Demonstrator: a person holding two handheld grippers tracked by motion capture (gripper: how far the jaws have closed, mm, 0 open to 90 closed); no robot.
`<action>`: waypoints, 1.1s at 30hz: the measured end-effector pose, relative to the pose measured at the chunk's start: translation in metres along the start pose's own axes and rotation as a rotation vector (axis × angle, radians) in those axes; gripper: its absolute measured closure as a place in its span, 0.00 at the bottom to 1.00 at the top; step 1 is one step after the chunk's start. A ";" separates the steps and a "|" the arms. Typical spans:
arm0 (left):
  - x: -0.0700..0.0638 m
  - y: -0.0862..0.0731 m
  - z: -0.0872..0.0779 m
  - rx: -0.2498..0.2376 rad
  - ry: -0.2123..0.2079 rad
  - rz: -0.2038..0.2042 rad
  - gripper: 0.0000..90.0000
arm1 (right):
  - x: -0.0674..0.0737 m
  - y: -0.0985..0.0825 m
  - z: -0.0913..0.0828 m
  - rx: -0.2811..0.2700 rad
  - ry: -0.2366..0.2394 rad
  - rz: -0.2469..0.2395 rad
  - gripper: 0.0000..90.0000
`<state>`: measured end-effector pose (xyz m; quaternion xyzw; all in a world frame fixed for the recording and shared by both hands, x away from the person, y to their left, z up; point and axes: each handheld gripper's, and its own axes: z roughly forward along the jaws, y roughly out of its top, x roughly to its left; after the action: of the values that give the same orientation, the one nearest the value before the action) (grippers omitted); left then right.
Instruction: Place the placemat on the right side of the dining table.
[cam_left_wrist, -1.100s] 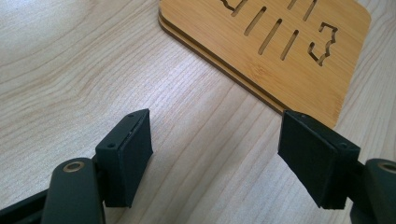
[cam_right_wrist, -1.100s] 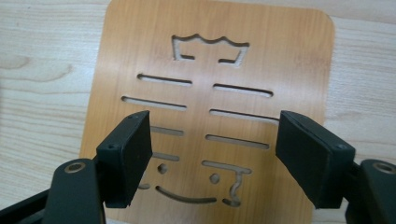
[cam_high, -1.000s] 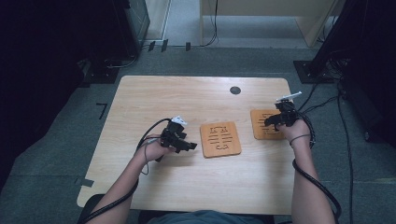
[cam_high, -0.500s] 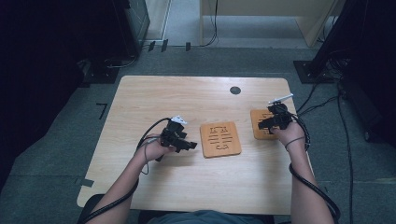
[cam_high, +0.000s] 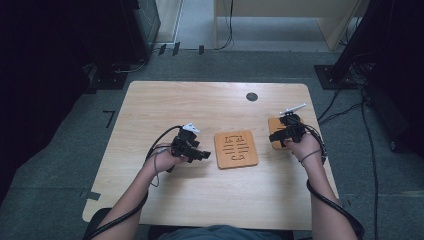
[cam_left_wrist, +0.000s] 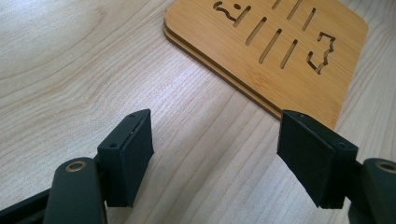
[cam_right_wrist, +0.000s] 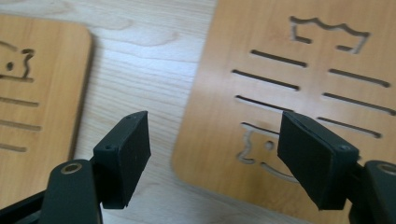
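- Pale wooden table with rounded corners (cam_high: 150, 110): work surface, carrying a small dark round disc (cam_high: 252, 97) near its far edge, well apart from everything else.
- Square bamboo board with rounded corners and cut-out slots, centre (cam_high: 236, 149): lies flat mid-table between the two hands; in the left gripper view (cam_left_wrist: 280, 51) it appears to be two layers, edge toward the tongs.
- Second slotted bamboo board, right (cam_high: 276, 131): flat near the table's right edge, partly under the right tool; apart from the centre board, with bare table between them in the right gripper view (cam_right_wrist: 289, 93).
- Left gripper (cam_high: 192, 150): jaws spread wide and empty, low over bare table just beside the centre board's near edge, probably lined up for an edge pinch.
- Right gripper (cam_high: 287, 131): jaws parted, holding nothing, straddling the right board's left edge, one pad (cam_right_wrist: 317, 158) above its surface, likely placed to grasp that edge.
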<state>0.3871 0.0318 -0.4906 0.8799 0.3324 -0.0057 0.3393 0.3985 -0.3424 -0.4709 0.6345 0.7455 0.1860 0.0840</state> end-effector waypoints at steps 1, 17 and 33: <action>0.000 0.000 0.000 -0.001 0.001 0.000 0.29 | 0.002 0.000 0.000 0.000 0.003 -0.009 0.29; -0.001 0.000 0.001 0.000 0.008 0.009 0.29 | 0.037 -0.007 0.004 0.016 0.061 -0.093 0.28; -0.004 0.001 0.004 -0.002 0.005 0.020 0.29 | 0.061 -0.011 0.011 0.008 0.129 -0.148 0.27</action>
<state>0.3853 0.0269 -0.4919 0.8829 0.3244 0.0001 0.3396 0.3812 -0.2825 -0.4786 0.5649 0.7948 0.2167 0.0467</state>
